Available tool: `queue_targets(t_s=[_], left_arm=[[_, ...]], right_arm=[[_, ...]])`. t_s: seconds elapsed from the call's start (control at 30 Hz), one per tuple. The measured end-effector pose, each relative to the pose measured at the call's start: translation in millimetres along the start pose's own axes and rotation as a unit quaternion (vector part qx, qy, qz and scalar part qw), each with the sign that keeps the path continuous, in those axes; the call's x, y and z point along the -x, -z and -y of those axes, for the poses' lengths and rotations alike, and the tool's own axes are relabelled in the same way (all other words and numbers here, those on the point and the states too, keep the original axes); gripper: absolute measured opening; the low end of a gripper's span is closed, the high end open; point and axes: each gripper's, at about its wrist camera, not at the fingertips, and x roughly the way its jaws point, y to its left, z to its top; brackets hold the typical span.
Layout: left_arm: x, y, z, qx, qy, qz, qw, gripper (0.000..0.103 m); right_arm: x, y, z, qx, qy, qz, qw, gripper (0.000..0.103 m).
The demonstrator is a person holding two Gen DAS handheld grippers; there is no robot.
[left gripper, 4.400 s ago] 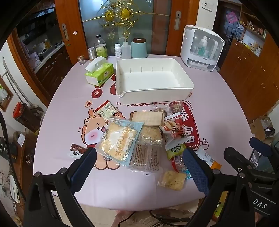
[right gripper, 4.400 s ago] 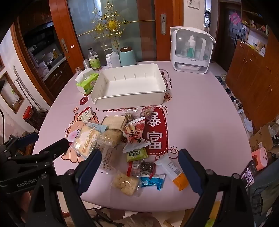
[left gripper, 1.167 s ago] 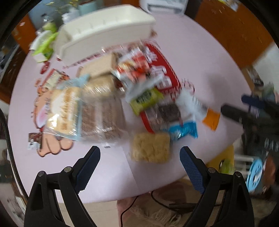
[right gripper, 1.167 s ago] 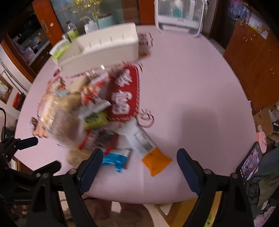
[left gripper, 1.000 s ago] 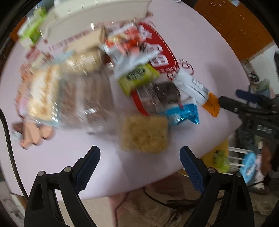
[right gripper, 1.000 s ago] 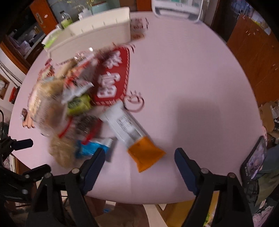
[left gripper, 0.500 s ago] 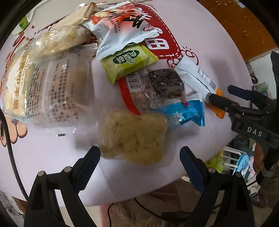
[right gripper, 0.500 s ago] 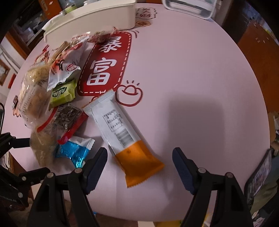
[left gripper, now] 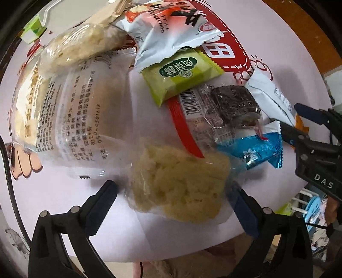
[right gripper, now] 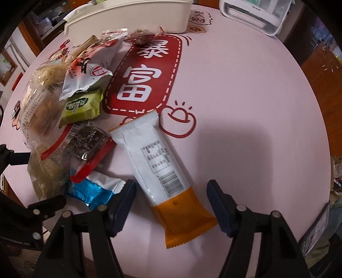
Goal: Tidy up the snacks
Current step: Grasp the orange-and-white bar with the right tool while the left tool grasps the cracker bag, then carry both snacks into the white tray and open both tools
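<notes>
A pile of snack packets lies on the pink table. My left gripper (left gripper: 174,201) is open, its fingers on either side of a clear-wrapped yellow puffed-rice cake (left gripper: 179,181) near the front edge. My right gripper (right gripper: 171,202) is open around the orange end of a long white-and-orange packet (right gripper: 162,162). Between them lie a blue packet (right gripper: 92,192) (left gripper: 258,149), a dark seaweed bar in clear wrap (left gripper: 230,104) and a green packet (left gripper: 181,74). The white bin (right gripper: 132,15) stands at the back.
A large clear bag of cakes (left gripper: 70,119) and a white-red packet (left gripper: 168,32) lie left of centre. A white appliance (right gripper: 256,10) stands at the back right. The table's front edge (right gripper: 245,235) runs close under both grippers.
Both grippers have come down and forward onto the pile. The left one now straddles the rice cake, the right one the orange-ended packet; both have narrowed slightly.
</notes>
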Motion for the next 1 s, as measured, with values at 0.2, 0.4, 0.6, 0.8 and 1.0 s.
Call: queue_targets(t_s=[0.2, 0.4, 0.6, 0.8, 1.0], left_arm=[[-2, -7, 23, -0.015, -0.011, 0.014, 0.9997, 0.08], [2, -7, 19, -0.007, 0.008, 0.02, 0.9997, 0.069], [17, 3, 9, -0.001, 0.014, 0.039, 0.9991, 0.068], [56, 7, 5, -0.001, 0.012, 0.096, 0.9953, 0.068], [113, 5, -27, 0.018, 0.006, 0.139, 0.9901, 0.068]], right_arm=[[2, -2, -12, 0.016, -0.004, 0.0, 1.0, 0.046], [6, -2, -10, 0.012, -0.017, 0.007, 1.0, 0.036], [16, -5, -14, 0.003, -0.035, 0.016, 0.999, 0.035], [37, -10, -18, 0.005, -0.053, 0.042, 0.998, 0.035], [73, -19, -22, 0.009, -0.071, 0.085, 0.994, 0.035]])
